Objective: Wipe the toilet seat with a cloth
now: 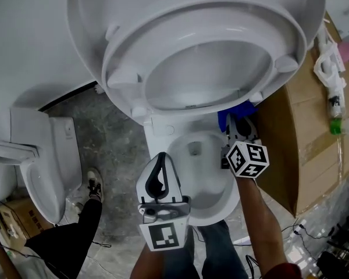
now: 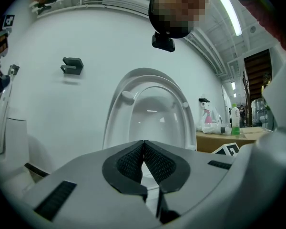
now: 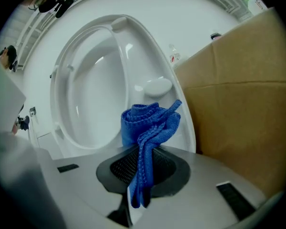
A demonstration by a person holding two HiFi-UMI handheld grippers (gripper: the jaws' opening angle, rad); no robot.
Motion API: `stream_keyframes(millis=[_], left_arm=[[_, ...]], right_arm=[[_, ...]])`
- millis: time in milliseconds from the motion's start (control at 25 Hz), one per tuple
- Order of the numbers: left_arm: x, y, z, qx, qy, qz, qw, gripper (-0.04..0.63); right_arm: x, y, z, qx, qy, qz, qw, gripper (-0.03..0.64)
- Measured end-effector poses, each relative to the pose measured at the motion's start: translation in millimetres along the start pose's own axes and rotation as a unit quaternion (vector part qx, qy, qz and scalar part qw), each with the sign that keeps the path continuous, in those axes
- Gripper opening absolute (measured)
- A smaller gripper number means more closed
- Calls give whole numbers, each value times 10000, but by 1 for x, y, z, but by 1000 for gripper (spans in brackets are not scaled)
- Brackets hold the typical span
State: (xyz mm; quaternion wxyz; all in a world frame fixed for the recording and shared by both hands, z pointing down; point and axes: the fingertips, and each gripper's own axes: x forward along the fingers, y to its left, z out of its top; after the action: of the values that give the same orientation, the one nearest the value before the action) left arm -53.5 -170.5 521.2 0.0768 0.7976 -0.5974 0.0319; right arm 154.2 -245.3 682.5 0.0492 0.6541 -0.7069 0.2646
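The white toilet seat (image 1: 203, 63) stands raised against its lid above the open bowl (image 1: 215, 197). My right gripper (image 1: 238, 130) is at the bowl's right rim, just under the seat's lower right edge, and is shut on a bunched blue cloth (image 1: 232, 115). In the right gripper view the cloth (image 3: 150, 123) sticks up from the right gripper (image 3: 142, 152) in front of the seat (image 3: 128, 56). My left gripper (image 1: 161, 157) hovers over the bowl's near left rim. In the left gripper view the left gripper (image 2: 143, 144) is shut and empty, facing the raised seat (image 2: 115, 113).
A tall cardboard box (image 1: 305, 132) stands close on the toilet's right, with bottles (image 1: 335, 115) on top. A second toilet (image 1: 46, 167) is at the left. A person's leg and shoe (image 1: 93, 188) are on the grey floor. A dark hook (image 2: 72, 66) hangs on the wall.
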Motion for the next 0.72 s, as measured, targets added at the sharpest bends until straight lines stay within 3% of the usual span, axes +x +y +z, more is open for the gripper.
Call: stream_keyframes(millis=[400, 720], left_arm=[[-9, 48, 6, 16, -22, 208, 9998, 17], [-22, 76, 8, -42, -12, 306, 9995, 17]], right_arm=[[13, 67, -38, 350, 266, 250, 9987, 57], [22, 142, -61, 84, 551, 852, 9948, 57]])
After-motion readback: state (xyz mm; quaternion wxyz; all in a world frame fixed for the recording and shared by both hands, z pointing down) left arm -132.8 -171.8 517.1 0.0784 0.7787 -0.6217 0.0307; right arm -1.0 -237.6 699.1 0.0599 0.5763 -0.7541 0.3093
